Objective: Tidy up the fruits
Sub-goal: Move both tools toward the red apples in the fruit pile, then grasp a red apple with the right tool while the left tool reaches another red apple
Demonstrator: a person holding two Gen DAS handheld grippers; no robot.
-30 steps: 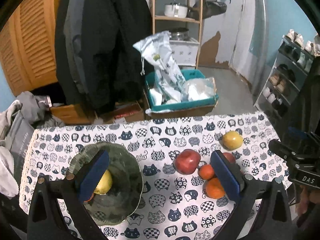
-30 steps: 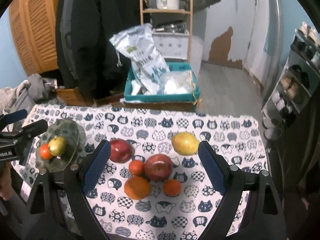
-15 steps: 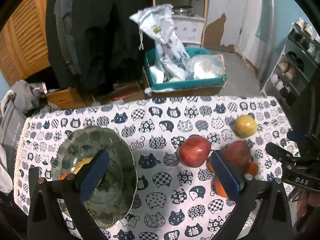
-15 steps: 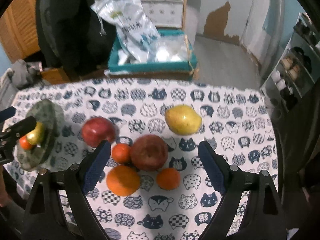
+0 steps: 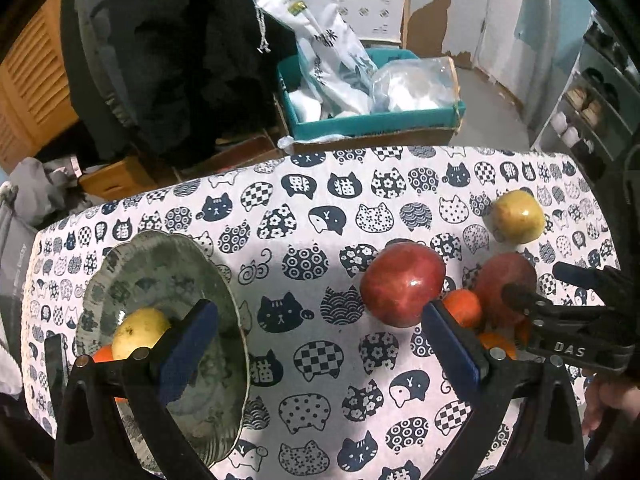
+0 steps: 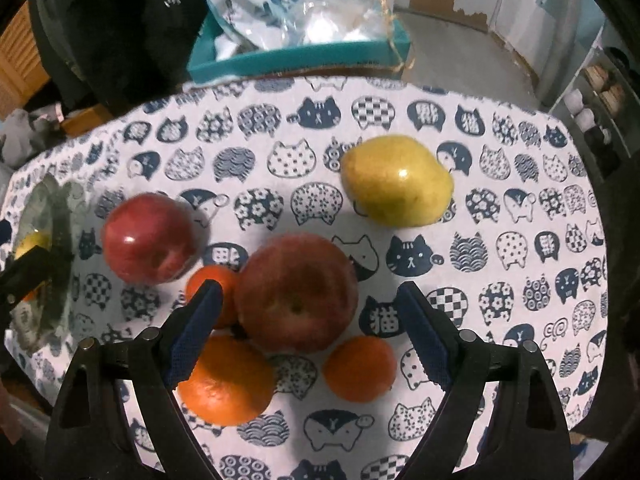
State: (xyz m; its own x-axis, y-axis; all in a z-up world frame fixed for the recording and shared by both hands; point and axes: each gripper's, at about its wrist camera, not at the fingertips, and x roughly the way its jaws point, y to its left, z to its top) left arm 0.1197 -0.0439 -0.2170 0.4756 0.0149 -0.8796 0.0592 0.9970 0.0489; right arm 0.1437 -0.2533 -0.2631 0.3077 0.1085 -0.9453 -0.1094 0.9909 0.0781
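Observation:
On the cat-print cloth (image 6: 500,208) lies a loose cluster of fruit. A pale red apple (image 6: 296,280) sits between the spread fingers of my right gripper (image 6: 308,294), which is open and hangs above it without touching. Around that apple lie a darker red apple (image 6: 150,238), a yellow pear (image 6: 396,180), a small orange (image 6: 212,280), a big orange (image 6: 228,380) and a tangerine (image 6: 358,368). My left gripper (image 5: 316,320) is open and empty, its left finger over the green bowl (image 5: 160,272). The bowl holds a yellow fruit (image 5: 138,332) and an orange one (image 5: 102,354).
Beyond the table's far edge stands a teal box (image 5: 372,120) with plastic bags. Dark coats (image 5: 168,60) hang at the back left, and a shoe rack (image 5: 592,96) stands at the right. Bare cloth lies between the bowl and the darker apple (image 5: 402,284).
Both grippers have come down toward the table and tipped further downward, so the fruit and bowl look larger. The right gripper now straddles the pale red apple. Jaws have not changed.

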